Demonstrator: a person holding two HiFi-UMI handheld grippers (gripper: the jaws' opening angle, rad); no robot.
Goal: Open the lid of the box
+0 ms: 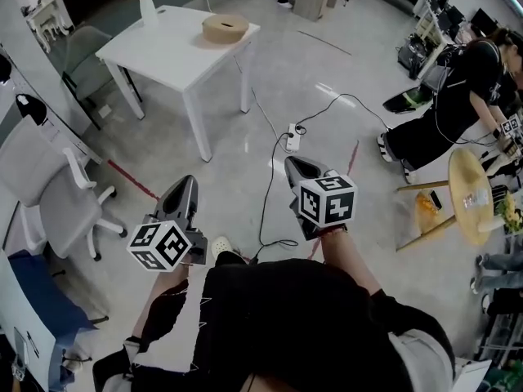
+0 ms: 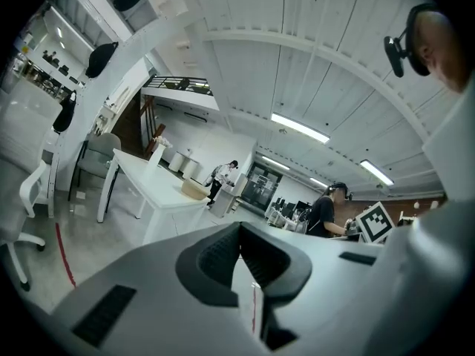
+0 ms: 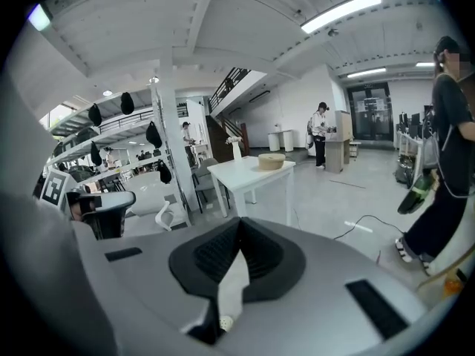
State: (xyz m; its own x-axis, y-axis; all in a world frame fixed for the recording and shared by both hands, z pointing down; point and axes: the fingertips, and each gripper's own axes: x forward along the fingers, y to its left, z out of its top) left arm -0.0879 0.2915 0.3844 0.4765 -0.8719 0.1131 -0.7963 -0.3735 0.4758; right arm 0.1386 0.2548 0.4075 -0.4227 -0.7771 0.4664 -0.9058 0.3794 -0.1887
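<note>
A round tan box [image 1: 225,28] with its lid on sits on a white table [image 1: 163,60] far across the floor. In both gripper views the box [image 2: 195,190] [image 3: 271,161] is small and distant. My left gripper [image 1: 186,183] and right gripper [image 1: 294,163] hover above the floor near my body, well short of the table. Each one points toward the table. The jaws of the left gripper [image 2: 239,225] meet with nothing between them. Those of the right gripper [image 3: 239,221] are shut and empty too.
A white vase with flowers [image 1: 145,5] stands at the table's far corner. A white office chair [image 1: 57,198] is at the left. A power strip with cables [image 1: 292,137] lies on the floor ahead. At the right a person in black [image 1: 453,109] bends beside a round wooden tabletop [image 1: 470,194].
</note>
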